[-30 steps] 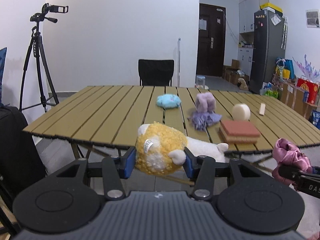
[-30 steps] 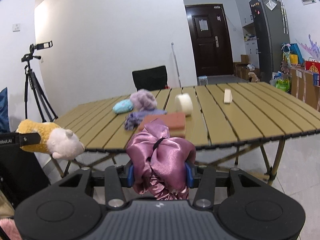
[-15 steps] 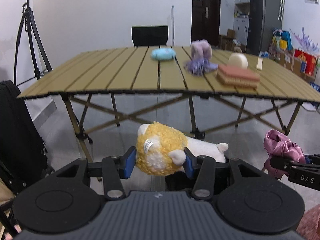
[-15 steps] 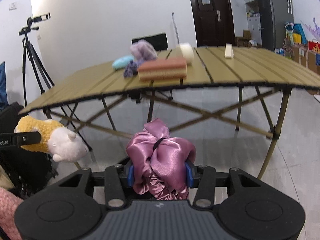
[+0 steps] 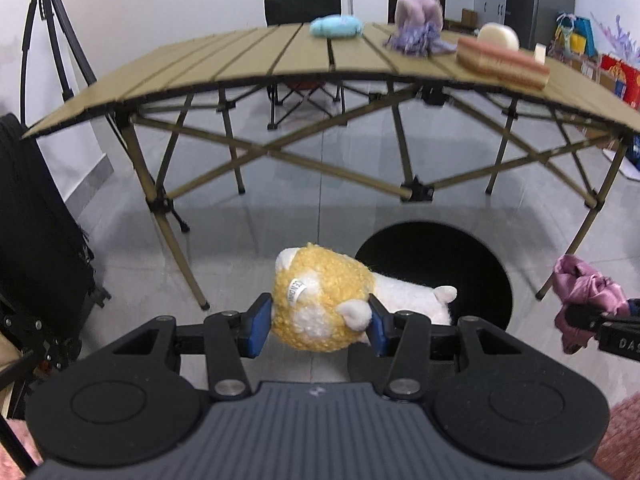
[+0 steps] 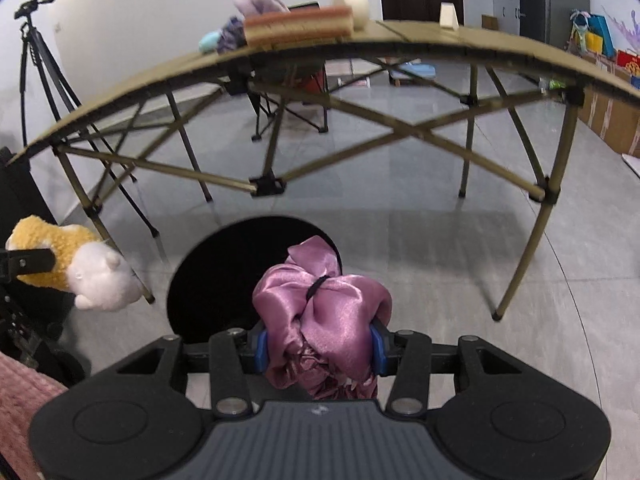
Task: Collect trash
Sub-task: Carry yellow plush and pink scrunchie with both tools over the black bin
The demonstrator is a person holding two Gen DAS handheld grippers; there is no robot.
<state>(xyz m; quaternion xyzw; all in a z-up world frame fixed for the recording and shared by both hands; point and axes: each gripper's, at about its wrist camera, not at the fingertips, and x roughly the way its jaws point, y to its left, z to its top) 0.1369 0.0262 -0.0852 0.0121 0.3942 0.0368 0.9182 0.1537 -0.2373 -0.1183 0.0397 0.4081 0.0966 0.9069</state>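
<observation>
My left gripper (image 5: 318, 326) is shut on a yellow and white plush toy (image 5: 320, 300), held low over the floor at the near left rim of a round black bin (image 5: 460, 256). My right gripper (image 6: 320, 346) is shut on a pink satin scrunchie (image 6: 320, 304), held just in front of the same black bin (image 6: 216, 276). The plush toy also shows at the left of the right wrist view (image 6: 64, 260). The scrunchie also shows at the right of the left wrist view (image 5: 584, 292).
A slatted folding table (image 5: 240, 60) stands beyond the bin with a blue plush (image 5: 336, 26), a purple plush (image 5: 418, 28), a reddish sponge block (image 5: 500, 60) and a white roll (image 5: 498, 34) on it. A black bag (image 5: 36, 220) and a tripod (image 5: 48, 32) stand at the left.
Both grippers have dropped from table height to below the table edge, still holding their items. The black bin on the floor has come into view under them.
</observation>
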